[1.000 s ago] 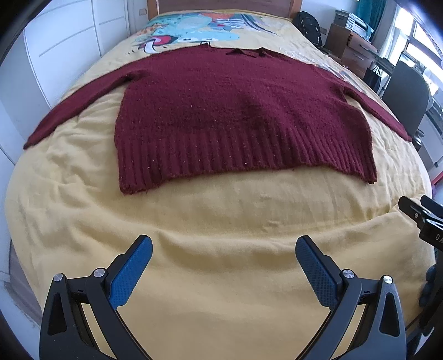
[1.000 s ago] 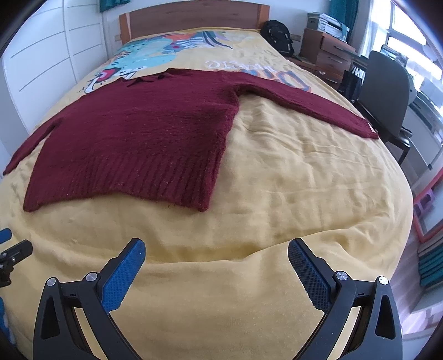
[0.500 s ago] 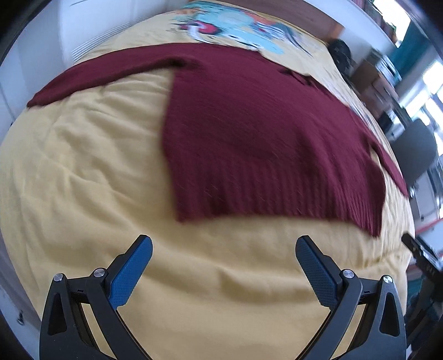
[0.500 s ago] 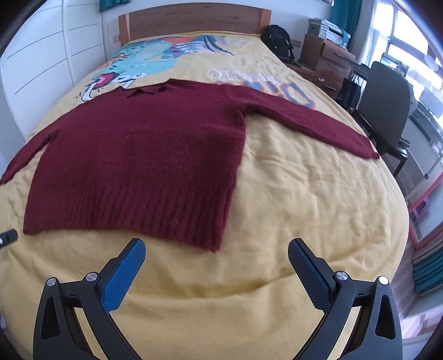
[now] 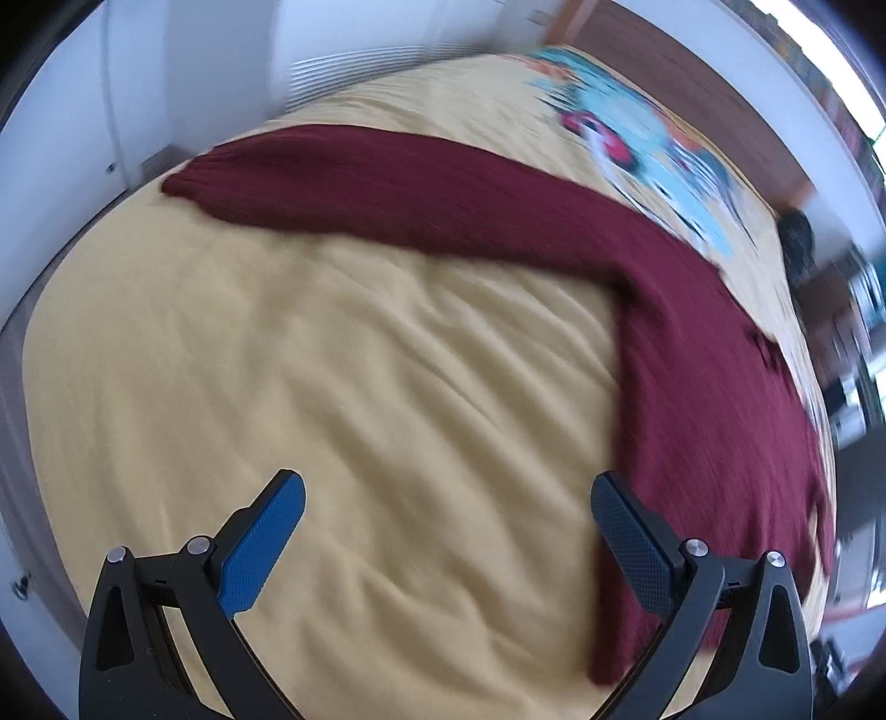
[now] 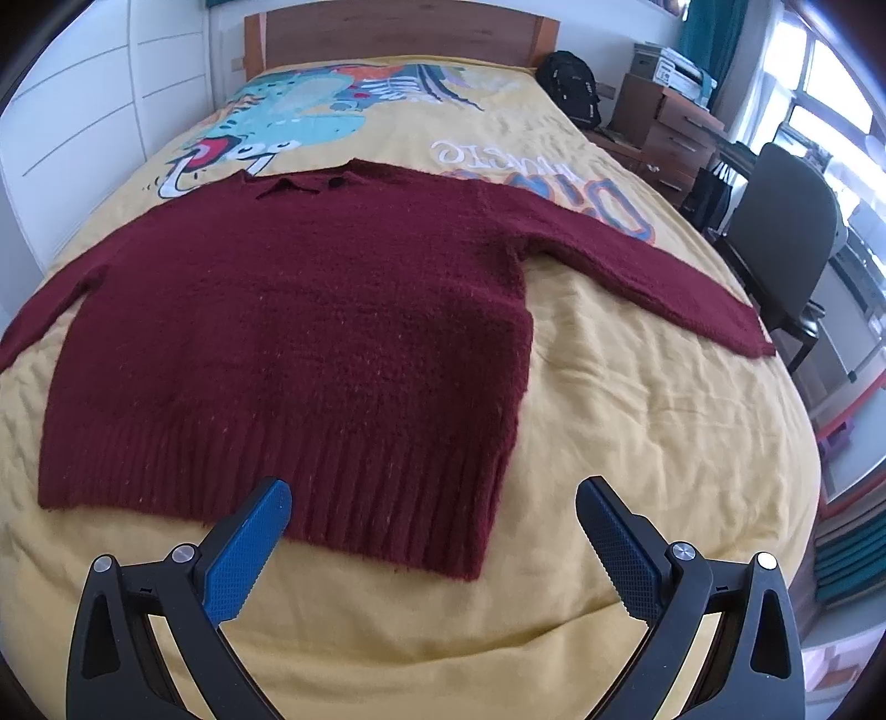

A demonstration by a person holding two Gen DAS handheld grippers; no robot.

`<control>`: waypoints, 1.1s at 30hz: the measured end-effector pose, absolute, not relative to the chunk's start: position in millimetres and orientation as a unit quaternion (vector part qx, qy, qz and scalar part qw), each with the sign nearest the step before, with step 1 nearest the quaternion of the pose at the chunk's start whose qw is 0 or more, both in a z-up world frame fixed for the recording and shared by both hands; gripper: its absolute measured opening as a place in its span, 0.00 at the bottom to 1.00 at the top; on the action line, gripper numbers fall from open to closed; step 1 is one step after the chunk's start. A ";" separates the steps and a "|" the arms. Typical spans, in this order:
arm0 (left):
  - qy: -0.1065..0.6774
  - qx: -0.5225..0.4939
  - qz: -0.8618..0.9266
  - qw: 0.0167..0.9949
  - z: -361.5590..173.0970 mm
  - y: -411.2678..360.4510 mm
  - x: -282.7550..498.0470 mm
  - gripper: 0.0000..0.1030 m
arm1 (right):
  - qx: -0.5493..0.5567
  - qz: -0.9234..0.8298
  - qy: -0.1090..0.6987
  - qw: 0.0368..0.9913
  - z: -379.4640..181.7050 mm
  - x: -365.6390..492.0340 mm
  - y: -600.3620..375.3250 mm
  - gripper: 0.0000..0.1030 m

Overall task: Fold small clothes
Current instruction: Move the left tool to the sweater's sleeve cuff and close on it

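Note:
A dark red knitted sweater lies flat on the yellow bedspread, collar toward the headboard and both sleeves spread out. My right gripper is open just above the ribbed hem, near its right corner, with nothing between the fingers. In the blurred left wrist view the sweater's left sleeve runs across the top and its body drops down the right side. My left gripper is open over bare bedspread, left of the sweater's side edge, holding nothing.
A wooden headboard closes the far end of the bed. White cabinets line the left side. On the right stand a black backpack, wooden drawers and a dark office chair.
My left gripper has swung left toward the sweater's left sleeve, blurring its view. My right gripper has moved forward and left, over the hem. Both stay open.

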State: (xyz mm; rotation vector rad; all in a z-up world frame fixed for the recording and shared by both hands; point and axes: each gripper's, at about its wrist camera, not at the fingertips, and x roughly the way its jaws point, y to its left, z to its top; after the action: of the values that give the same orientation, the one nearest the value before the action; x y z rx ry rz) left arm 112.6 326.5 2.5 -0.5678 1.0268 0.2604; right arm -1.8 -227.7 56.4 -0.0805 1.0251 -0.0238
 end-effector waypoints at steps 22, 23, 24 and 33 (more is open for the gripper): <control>0.391 -0.472 0.244 0.752 -33.1 537.9 133.5 0.81 | -0.056 -0.030 0.516 0.854 35.0 30.0 -227.3 1.00; 0.392 -0.472 0.246 0.750 -32.8 540.5 134.5 0.77 | -0.055 -0.030 0.517 0.854 33.4 31.0 -227.6 1.00; 0.393 -0.473 0.249 0.748 -33.0 543.3 135.8 0.76 | -0.055 -0.031 0.519 0.852 31.6 31.7 -228.0 1.00; 0.372 -0.506 0.251 0.737 -38.0 559.7 149.2 0.61 | -0.053 -0.024 0.534 0.843 13.9 36.1 -229.2 1.00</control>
State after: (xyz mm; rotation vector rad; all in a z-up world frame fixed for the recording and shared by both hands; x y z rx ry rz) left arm 149.2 559.7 -38.0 -1.1110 0.8176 0.5504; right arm 36.1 -229.2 13.9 -0.1109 1.1280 -0.0506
